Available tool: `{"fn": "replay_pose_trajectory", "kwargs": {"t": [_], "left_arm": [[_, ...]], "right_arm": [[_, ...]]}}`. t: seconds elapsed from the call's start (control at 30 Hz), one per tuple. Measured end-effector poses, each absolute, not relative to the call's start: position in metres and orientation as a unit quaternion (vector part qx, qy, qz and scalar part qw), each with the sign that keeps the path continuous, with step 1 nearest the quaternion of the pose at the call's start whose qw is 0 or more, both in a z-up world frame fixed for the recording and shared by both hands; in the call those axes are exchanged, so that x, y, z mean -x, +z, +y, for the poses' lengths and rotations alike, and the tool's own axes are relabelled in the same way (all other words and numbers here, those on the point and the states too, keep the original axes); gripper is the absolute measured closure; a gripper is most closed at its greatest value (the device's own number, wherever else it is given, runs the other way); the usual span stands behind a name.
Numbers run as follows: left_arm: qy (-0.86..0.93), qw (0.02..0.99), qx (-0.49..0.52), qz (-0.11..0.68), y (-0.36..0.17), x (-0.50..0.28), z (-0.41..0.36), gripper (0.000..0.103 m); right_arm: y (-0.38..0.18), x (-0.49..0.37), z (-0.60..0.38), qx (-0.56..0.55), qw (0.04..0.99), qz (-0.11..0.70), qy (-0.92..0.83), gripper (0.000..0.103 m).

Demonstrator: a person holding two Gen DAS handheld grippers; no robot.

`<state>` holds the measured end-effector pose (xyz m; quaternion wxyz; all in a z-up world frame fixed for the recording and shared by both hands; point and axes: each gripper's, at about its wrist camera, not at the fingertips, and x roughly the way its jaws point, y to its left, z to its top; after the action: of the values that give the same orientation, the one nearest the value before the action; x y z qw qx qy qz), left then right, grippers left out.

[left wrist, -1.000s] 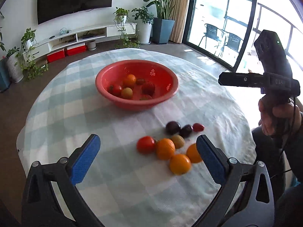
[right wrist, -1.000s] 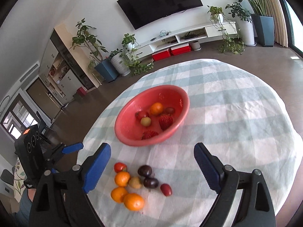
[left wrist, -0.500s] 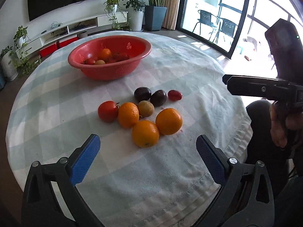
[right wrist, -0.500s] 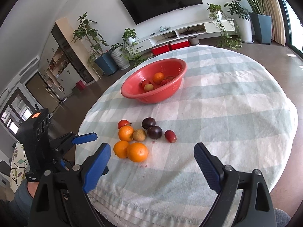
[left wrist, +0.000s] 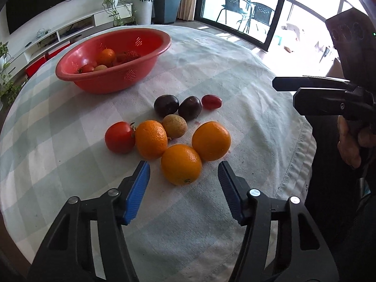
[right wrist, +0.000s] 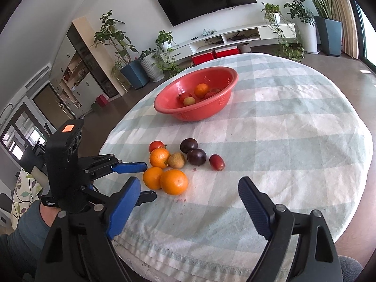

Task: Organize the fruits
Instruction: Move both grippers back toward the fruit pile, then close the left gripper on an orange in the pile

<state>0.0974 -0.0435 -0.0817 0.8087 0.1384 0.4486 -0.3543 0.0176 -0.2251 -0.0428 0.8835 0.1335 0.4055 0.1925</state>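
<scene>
Left wrist view: left gripper [left wrist: 183, 174] low over the checked tablecloth [left wrist: 70, 141], jaws just drawn in from wide yet apart, blue pads flanking the nearest orange [left wrist: 181, 164] without touching it. At 1 o'clock from that fruit, touching it, a second orange [left wrist: 211, 140]; at 11 o'clock, a third orange [left wrist: 151, 139], with a tomato [left wrist: 119, 137] pressed against its 9 o'clock side. Further out, a tan round fruit [left wrist: 174, 126], then two dark plums [left wrist: 166, 105] [left wrist: 189, 107] and a small red oblong fruit [left wrist: 211, 101] at 3 o'clock of them. Farthest, toward 11 o'clock, the red basket [left wrist: 112, 80], already holding several fruits. Probably the step in hand: closing on the nearest orange for transfer to the basket. Best done by sliding forward until the pads sit at the widest girth, keeping the left pad clear of the third orange, squeezing gently, lifting straight up so neighbours stay put. Right wrist view: right gripper [right wrist: 188, 188] waiting with jaws wide and nothing between them, short of the pile, hovering near the table edge.
</scene>
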Motion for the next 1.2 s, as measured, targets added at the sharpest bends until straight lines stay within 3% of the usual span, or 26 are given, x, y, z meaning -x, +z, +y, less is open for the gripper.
{"fn": "replay_pose_trajectory", "kwargs": {"t": [0.23,0.3,0.6,1.03,1.2], "left_arm": [[-0.355,0.807,-0.139,0.450,-0.088,-0.101,-0.047,0.047],[-0.359,0.804,-0.139,0.453,-0.091,-0.103,-0.050,0.055],[-0.351,0.812,-0.128,0.449,-0.093,-0.107,-0.051,0.068],[-0.340,0.822,-0.097,0.448,-0.091,-0.099,-0.034,0.068],[-0.329,0.832,-0.073,0.440,-0.081,-0.090,-0.017,0.068]], "right_arm": [[-0.046,-0.017,-0.223,-0.131,0.881,0.411,0.193,0.016],[-0.048,-0.017,-0.221,-0.130,0.879,0.414,0.195,0.017],[-0.052,-0.017,-0.219,-0.128,0.876,0.421,0.198,0.018],[-0.060,-0.027,-0.197,-0.083,0.870,0.435,0.217,0.022],[-0.063,-0.037,-0.178,-0.049,0.865,0.441,0.234,0.027]]}}
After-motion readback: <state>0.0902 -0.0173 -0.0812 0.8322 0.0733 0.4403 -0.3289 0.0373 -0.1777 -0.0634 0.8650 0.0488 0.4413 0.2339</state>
